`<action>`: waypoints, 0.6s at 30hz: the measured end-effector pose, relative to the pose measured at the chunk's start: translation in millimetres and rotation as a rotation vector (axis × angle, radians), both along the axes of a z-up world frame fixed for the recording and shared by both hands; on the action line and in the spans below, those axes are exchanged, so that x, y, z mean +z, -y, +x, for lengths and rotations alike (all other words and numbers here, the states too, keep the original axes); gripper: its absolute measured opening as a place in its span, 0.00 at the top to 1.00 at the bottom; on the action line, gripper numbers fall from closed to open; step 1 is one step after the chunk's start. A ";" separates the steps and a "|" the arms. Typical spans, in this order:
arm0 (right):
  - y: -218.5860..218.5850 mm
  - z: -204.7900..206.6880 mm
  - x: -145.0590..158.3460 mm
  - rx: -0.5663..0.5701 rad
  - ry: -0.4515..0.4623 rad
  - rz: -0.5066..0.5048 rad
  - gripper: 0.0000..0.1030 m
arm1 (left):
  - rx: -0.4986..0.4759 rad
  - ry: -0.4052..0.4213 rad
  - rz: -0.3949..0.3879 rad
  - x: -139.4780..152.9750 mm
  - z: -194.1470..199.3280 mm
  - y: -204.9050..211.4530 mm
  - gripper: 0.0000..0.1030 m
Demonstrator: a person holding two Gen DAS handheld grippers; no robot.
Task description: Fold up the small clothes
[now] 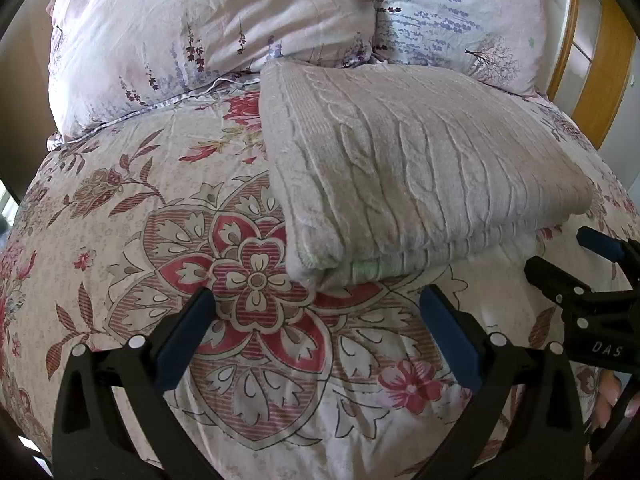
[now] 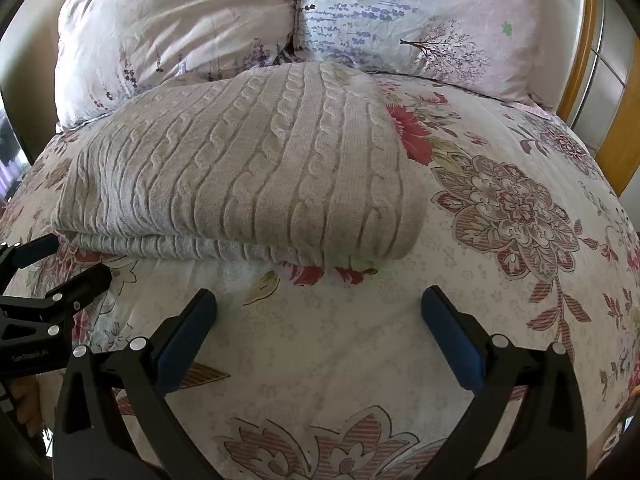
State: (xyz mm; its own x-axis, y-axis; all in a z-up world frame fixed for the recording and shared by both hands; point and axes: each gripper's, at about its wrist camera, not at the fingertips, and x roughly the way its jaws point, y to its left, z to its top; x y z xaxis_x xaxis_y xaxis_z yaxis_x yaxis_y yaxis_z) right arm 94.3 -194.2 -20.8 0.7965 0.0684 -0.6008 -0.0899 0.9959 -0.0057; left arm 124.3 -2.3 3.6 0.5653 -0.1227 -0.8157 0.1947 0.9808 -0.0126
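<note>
Two bits of lettering are showing. On the right gripper (image 1: 600, 276), which is reaching in at the right edge of the left wrist view, white capitals "DAS" are sitting on its black body. On the left gripper (image 2: 68, 260), which is coming in at the left edge of the right wrist view, small pale print is reading "GenRobot.AI" on its black body. Nothing else is carrying readable text or numbers.
</note>
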 end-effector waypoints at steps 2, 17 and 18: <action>0.3 -0.1 -0.1 0.001 0.000 0.000 0.01 | -0.002 0.000 0.000 0.0 0.3 -0.3 0.02; 0.2 -0.2 -0.2 0.002 0.000 0.000 0.01 | -0.001 0.000 0.000 -0.2 0.1 -0.1 0.02; 0.2 -0.2 -0.2 0.002 0.000 0.000 0.01 | -0.001 0.000 0.000 -0.2 0.1 0.0 0.02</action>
State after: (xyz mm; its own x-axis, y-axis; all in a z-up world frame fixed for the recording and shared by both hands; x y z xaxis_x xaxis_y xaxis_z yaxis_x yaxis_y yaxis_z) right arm 94.0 -194.4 -21.1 0.7964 0.0695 -0.6007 -0.0914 0.9958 -0.0060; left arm 124.4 -2.2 3.4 0.5651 -0.1237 -0.8157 0.1959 0.9805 -0.0130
